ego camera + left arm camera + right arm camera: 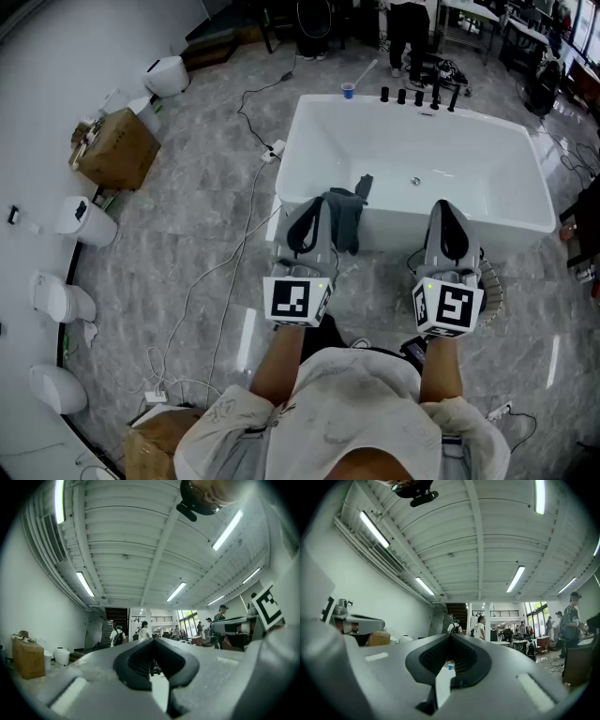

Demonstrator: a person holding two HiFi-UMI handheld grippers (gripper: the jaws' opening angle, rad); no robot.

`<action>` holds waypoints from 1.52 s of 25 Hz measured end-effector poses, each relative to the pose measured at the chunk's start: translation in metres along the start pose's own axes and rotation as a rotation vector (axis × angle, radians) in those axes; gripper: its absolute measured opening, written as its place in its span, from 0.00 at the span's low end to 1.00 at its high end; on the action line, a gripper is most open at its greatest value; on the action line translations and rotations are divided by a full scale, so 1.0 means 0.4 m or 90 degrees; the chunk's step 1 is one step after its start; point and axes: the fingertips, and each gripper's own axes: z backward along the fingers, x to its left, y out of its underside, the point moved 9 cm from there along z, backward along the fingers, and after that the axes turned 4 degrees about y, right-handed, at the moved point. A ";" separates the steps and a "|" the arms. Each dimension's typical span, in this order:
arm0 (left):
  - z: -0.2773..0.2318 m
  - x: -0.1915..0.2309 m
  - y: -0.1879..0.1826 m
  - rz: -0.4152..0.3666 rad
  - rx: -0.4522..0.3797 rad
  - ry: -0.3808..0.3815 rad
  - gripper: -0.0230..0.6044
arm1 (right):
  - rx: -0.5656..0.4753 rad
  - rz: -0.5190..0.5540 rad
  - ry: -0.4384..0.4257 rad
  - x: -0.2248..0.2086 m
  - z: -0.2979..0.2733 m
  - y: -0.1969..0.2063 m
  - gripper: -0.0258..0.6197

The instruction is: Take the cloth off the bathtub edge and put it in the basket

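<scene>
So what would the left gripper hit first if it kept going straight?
Probably the bathtub's near edge, just left of the cloth draped there. The left gripper looks tilted slightly up, though, so it might pass over the rim; depth is hard to judge.

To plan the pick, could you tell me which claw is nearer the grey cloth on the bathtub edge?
Left. The left claw is right beside the cloth, on its left; the right claw is farther off on its right.
</scene>
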 end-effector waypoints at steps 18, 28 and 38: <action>-0.058 0.015 0.013 0.009 0.005 0.009 0.04 | 0.025 0.003 0.004 0.002 -0.061 0.034 0.04; -0.138 0.107 0.053 0.026 0.019 0.027 0.04 | 0.056 0.006 0.011 0.059 -0.173 0.071 0.04; -0.276 0.254 0.109 0.057 0.020 0.055 0.04 | 0.076 0.023 0.046 0.118 -0.342 0.089 0.04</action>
